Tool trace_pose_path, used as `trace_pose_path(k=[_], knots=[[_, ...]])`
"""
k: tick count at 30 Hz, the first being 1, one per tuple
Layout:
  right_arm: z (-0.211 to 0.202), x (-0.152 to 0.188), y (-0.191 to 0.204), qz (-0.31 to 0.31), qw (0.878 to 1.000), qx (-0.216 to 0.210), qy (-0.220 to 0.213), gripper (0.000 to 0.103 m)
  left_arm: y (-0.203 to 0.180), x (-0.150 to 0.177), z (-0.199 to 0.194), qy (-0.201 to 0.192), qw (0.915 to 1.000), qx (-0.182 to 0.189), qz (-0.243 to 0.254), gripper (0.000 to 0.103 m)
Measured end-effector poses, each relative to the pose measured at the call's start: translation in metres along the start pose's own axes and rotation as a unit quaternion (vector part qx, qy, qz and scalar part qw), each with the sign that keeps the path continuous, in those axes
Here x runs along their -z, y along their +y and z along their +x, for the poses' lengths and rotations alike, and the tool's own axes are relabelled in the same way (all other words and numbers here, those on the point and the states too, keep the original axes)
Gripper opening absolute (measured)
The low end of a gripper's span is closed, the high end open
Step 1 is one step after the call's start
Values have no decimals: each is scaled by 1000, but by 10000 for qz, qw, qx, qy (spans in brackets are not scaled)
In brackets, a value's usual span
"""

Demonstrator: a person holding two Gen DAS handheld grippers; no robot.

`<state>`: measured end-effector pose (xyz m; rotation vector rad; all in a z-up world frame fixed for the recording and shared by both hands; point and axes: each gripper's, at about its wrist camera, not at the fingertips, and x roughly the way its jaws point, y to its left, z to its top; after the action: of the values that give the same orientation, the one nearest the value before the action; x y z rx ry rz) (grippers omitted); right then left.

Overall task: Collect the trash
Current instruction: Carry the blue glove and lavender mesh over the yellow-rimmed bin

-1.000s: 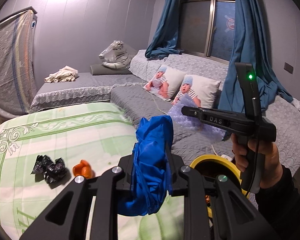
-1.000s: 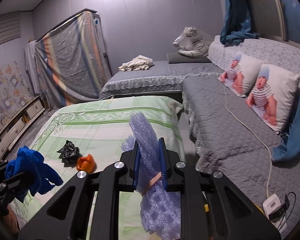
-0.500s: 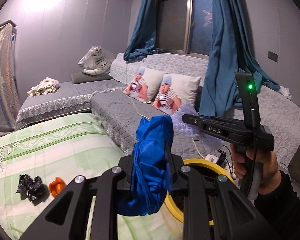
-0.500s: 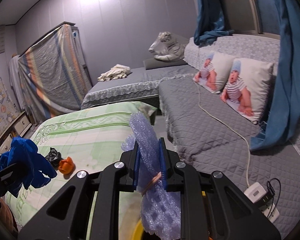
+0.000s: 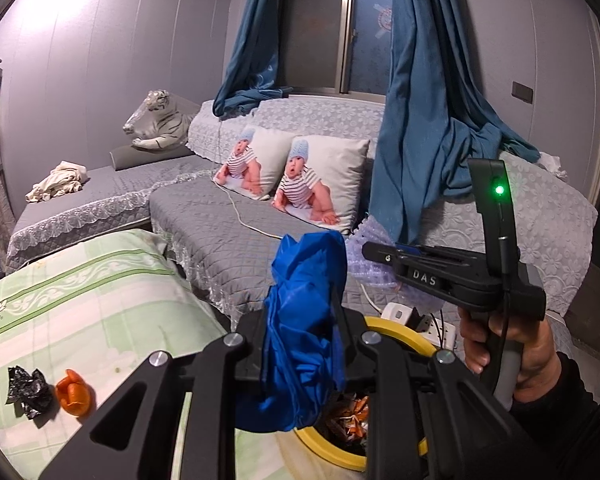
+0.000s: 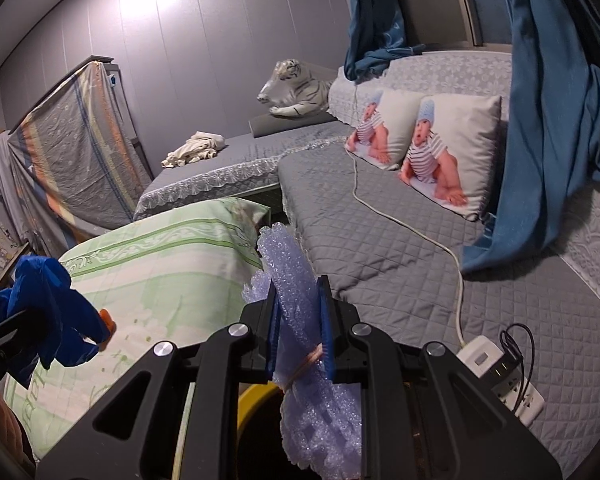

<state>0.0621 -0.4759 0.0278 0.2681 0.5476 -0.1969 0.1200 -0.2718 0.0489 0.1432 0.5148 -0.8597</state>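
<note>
My left gripper (image 5: 300,332) is shut on a crumpled blue plastic bag (image 5: 304,320) and holds it over the yellow-rimmed trash bin (image 5: 400,336), which has scraps inside. My right gripper (image 6: 300,320) is shut on a roll of pale purple foam wrap (image 6: 292,280) above the same bin (image 6: 256,400). The right gripper also shows in the left wrist view (image 5: 374,252), held by a hand, to the right of the blue bag. The blue bag shows at the left of the right wrist view (image 6: 48,312). A black crumpled wrapper (image 5: 26,388) and an orange scrap (image 5: 74,392) lie on the green-covered table (image 5: 80,300).
A grey quilted sofa (image 5: 228,232) runs behind the table, with two baby-print pillows (image 5: 300,180) and a toy white tiger (image 5: 156,124). A white power strip (image 6: 500,380) and its cable lie on the sofa by the bin. Blue curtains (image 5: 420,120) hang at the right.
Both grippers have swung right from over the table toward the sofa side with their loads still held. The yellow bin has come further into view below them.
</note>
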Motion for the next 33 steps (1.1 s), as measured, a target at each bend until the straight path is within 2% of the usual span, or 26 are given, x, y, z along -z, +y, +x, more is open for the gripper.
trace_pose_path(k=[9,21,33], knots=[[10,22,-27,271,9993,146,228,17,-15,6,24,176,9997,180,78,21],[25,54,-44,562,9964,197,599,17,-26,18,57,476,9982,369,29,21],[45,80,-60,759,9925,229,935,18,-30,43,96,861,9954,417,-66,21]])
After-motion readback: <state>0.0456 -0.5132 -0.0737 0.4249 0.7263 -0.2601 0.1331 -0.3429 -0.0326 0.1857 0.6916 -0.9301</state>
